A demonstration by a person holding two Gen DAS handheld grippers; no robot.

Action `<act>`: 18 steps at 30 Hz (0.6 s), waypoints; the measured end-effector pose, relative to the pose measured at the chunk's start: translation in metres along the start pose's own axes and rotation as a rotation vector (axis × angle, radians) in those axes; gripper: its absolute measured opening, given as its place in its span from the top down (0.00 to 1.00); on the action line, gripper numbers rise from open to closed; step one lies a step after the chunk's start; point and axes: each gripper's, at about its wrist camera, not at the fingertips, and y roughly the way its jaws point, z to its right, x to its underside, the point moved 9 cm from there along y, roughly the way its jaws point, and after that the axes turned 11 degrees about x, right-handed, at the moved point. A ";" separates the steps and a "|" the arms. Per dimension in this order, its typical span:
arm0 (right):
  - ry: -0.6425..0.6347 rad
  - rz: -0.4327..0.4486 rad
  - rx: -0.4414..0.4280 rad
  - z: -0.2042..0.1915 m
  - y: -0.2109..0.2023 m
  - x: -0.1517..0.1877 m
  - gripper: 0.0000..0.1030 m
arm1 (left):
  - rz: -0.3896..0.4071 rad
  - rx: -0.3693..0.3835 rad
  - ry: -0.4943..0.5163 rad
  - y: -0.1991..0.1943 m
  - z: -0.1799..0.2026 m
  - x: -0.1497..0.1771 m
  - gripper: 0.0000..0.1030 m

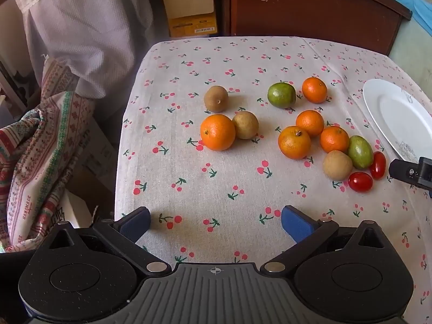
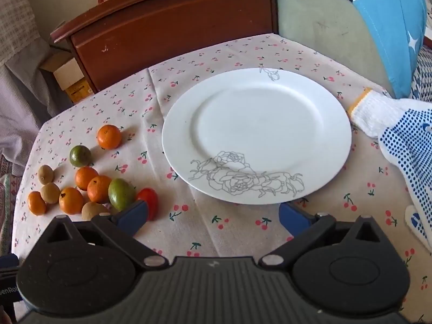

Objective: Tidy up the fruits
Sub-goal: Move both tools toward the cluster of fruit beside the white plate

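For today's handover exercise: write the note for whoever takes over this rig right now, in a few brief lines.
Left gripper: open, empty, above bare cloth.
Right gripper: open, empty, at the near rim of the plate.
Plate holds nothing.
Fruits all loose on the tablecloth, left of the plate: oranges, green fruits, brown fruits, two tomatoes.
Done: nothing.
Left: every fruit.

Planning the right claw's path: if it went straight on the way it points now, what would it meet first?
Probably the white plate: the open right claw points down at its near rim, with only bare tablecloth before it. Depth is uncertain.
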 end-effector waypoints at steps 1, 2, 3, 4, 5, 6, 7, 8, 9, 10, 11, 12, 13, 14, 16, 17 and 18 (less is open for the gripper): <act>-0.022 0.003 0.014 -0.002 0.000 0.002 0.00 | 0.002 -0.001 0.001 0.000 0.000 0.000 0.00; -0.040 0.008 0.027 -0.004 0.000 0.003 0.00 | 0.004 -0.001 0.001 0.000 0.000 0.000 0.00; -0.053 0.013 0.037 -0.005 0.000 0.005 0.00 | 0.005 -0.002 0.001 0.001 0.000 -0.001 0.00; -0.062 0.013 0.045 -0.008 0.003 0.005 0.00 | 0.005 -0.002 0.000 0.001 0.000 -0.001 0.00; -0.068 0.014 0.057 -0.008 0.003 0.006 0.01 | 0.005 -0.001 -0.001 0.001 0.000 -0.001 0.00; -0.073 0.013 0.068 -0.008 0.004 0.006 0.01 | 0.004 -0.001 -0.002 0.001 -0.001 -0.001 0.00; -0.086 0.013 0.091 -0.006 0.004 0.006 0.01 | 0.005 0.000 0.000 0.001 -0.001 -0.001 0.00; -0.097 0.013 0.101 -0.007 0.004 0.007 0.01 | 0.004 0.000 0.002 0.001 -0.001 -0.001 0.00; -0.115 0.018 0.118 -0.008 0.001 0.009 0.00 | 0.003 0.002 0.002 0.001 -0.001 -0.001 0.00; -0.131 0.017 0.126 -0.008 0.000 0.010 0.00 | 0.000 0.003 0.002 0.001 -0.001 -0.001 0.00; -0.133 0.012 0.123 -0.009 0.000 0.011 0.01 | -0.002 0.003 0.000 0.001 -0.002 -0.002 0.00; -0.126 0.000 0.115 -0.008 0.000 0.011 0.01 | -0.003 0.002 -0.002 0.001 -0.002 -0.002 0.00; -0.128 -0.017 0.102 -0.007 0.000 0.010 0.01 | -0.003 0.000 -0.004 0.001 -0.002 -0.002 0.00; -0.133 -0.034 0.101 -0.007 0.001 0.009 0.01 | -0.005 0.000 -0.005 0.002 -0.002 -0.003 0.00; -0.138 -0.064 0.087 -0.010 0.002 0.009 0.01 | -0.009 0.000 -0.003 0.002 -0.002 -0.004 0.00; -0.147 -0.079 0.085 -0.010 0.002 0.009 0.01 | -0.010 0.000 -0.002 0.002 -0.003 -0.005 0.00; -0.158 -0.081 0.080 -0.012 0.003 0.009 0.01 | -0.009 -0.002 -0.004 0.002 -0.003 -0.005 0.00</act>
